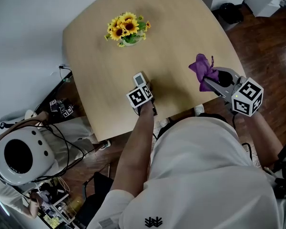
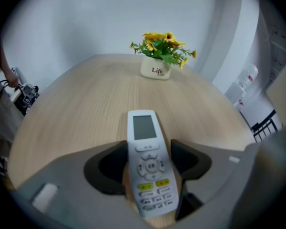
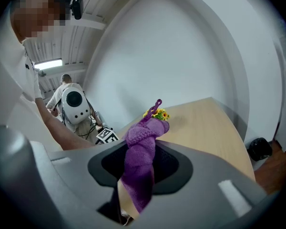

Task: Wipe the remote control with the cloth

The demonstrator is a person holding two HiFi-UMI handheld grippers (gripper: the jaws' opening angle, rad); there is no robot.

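Observation:
A white remote control (image 2: 149, 166) with a small screen and yellow buttons sits between the jaws of my left gripper (image 2: 150, 168), which is shut on it. In the head view the remote (image 1: 140, 79) sticks out ahead of the left gripper (image 1: 144, 93) above the table's near edge. My right gripper (image 1: 214, 82) is shut on a bunched purple cloth (image 1: 203, 69), held up over the table's right edge. In the right gripper view the cloth (image 3: 142, 163) hangs between the jaws of the right gripper (image 3: 136, 175), well apart from the remote.
A round wooden table (image 1: 171, 37) carries a white pot of sunflowers (image 1: 127, 29) at its far side, the pot (image 2: 156, 68) ahead of the left gripper. A white round device (image 1: 19, 154) with cables stands on the floor at the left. Dark wood floor (image 1: 267, 46) lies at the right.

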